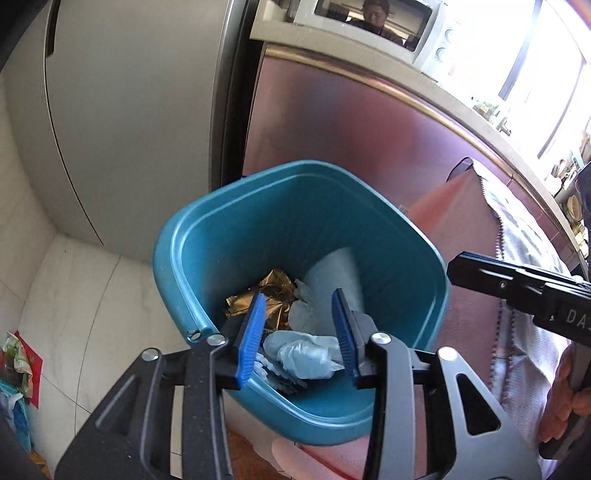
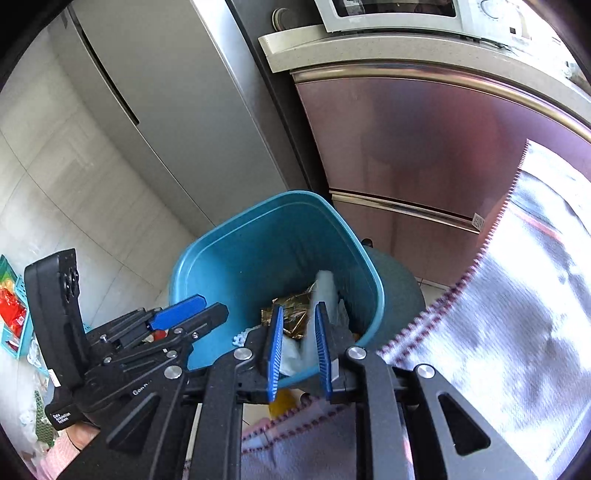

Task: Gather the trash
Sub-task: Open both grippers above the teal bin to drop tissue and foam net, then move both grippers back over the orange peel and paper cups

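The blue trash bin point(image 1: 192, 254) stands on the floor in front of the pink-brown cabinet point(image 1: 332, 122), beside the grey refrigerator point(image 1: 129, 110). Inside it lies the collected trash: a crumpled gold wrapper point(image 1: 271, 291), white crumpled tissue point(image 1: 303, 314), a pale blue flat sheet point(image 1: 336, 273) leaning on the far wall, and a light blue plastic glove or bag point(image 1: 303, 354) near the front wall.

The left gripper point(image 1: 301, 332) hovers over the bin mouth with its blue pads point(image 1: 253, 336) spread apart; nothing is between them, they are released, and the light blue plastic lies below in the bin. The right gripper point(image 2: 298, 347) is also above the bin rim point(image 2: 258, 218), its blue pads point(image 2: 275, 354) apart with a narrower gap, and they hold nothing; through the gap one sees the white and gold trash in the bin.

In the right wrist view the left gripper point(image 2: 177, 314) appears from the side at the left edge of the bin. A towel with purple stitched border point(image 2: 517, 295) hangs at the right. On the floor at the left are colourful packages point(image 1: 14, 365), still outside the bin. A microwave point(image 1: 369, 22) sits on the counter above
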Motion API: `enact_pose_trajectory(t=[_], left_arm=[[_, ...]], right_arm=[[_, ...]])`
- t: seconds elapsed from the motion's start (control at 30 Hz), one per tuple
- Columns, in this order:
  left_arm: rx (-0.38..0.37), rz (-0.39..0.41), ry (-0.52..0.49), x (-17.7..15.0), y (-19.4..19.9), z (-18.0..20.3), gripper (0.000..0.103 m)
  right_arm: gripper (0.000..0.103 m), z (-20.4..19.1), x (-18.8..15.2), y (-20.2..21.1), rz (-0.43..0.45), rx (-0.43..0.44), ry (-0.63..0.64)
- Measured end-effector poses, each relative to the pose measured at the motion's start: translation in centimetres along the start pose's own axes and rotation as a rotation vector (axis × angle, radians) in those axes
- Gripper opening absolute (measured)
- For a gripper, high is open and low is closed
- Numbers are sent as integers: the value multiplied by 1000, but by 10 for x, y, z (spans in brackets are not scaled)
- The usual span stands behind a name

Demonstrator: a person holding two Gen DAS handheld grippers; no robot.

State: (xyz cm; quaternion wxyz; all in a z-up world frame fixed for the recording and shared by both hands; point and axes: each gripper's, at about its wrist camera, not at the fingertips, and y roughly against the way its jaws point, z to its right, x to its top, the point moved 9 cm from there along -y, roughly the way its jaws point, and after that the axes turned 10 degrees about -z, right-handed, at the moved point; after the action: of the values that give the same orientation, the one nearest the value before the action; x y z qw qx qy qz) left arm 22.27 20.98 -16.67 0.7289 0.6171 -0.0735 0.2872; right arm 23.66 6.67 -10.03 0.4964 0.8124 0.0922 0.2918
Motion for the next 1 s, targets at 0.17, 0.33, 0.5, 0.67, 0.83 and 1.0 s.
enact_pose_trajectory(t=[0.17, 0.33, 0.5, 0.67, 0.83, 1.0], left_arm=[[0, 65, -49, 3, 27, 18, 42], [-18, 132, -120, 2, 58, 52, 49], [-71, 184, -215, -12, 87, 95, 54], [-152, 194, -324, -34, 105, 152, 56], [-229, 171, -431, -63, 111, 213, 58], [-299, 118, -509, -95, 106, 266, 58]], right_arm=[[21, 4, -14, 29, 59, 27, -9], [26, 10, -32, 71, 146, 38, -9], [30, 24, -61, 117, 227, 34, -26], [37, 49, -89, 157, 295, -10, -61], [37, 82, -130, 190, 336, -65, -133], [37, 121, -174, 216, 370, -132, -231]])
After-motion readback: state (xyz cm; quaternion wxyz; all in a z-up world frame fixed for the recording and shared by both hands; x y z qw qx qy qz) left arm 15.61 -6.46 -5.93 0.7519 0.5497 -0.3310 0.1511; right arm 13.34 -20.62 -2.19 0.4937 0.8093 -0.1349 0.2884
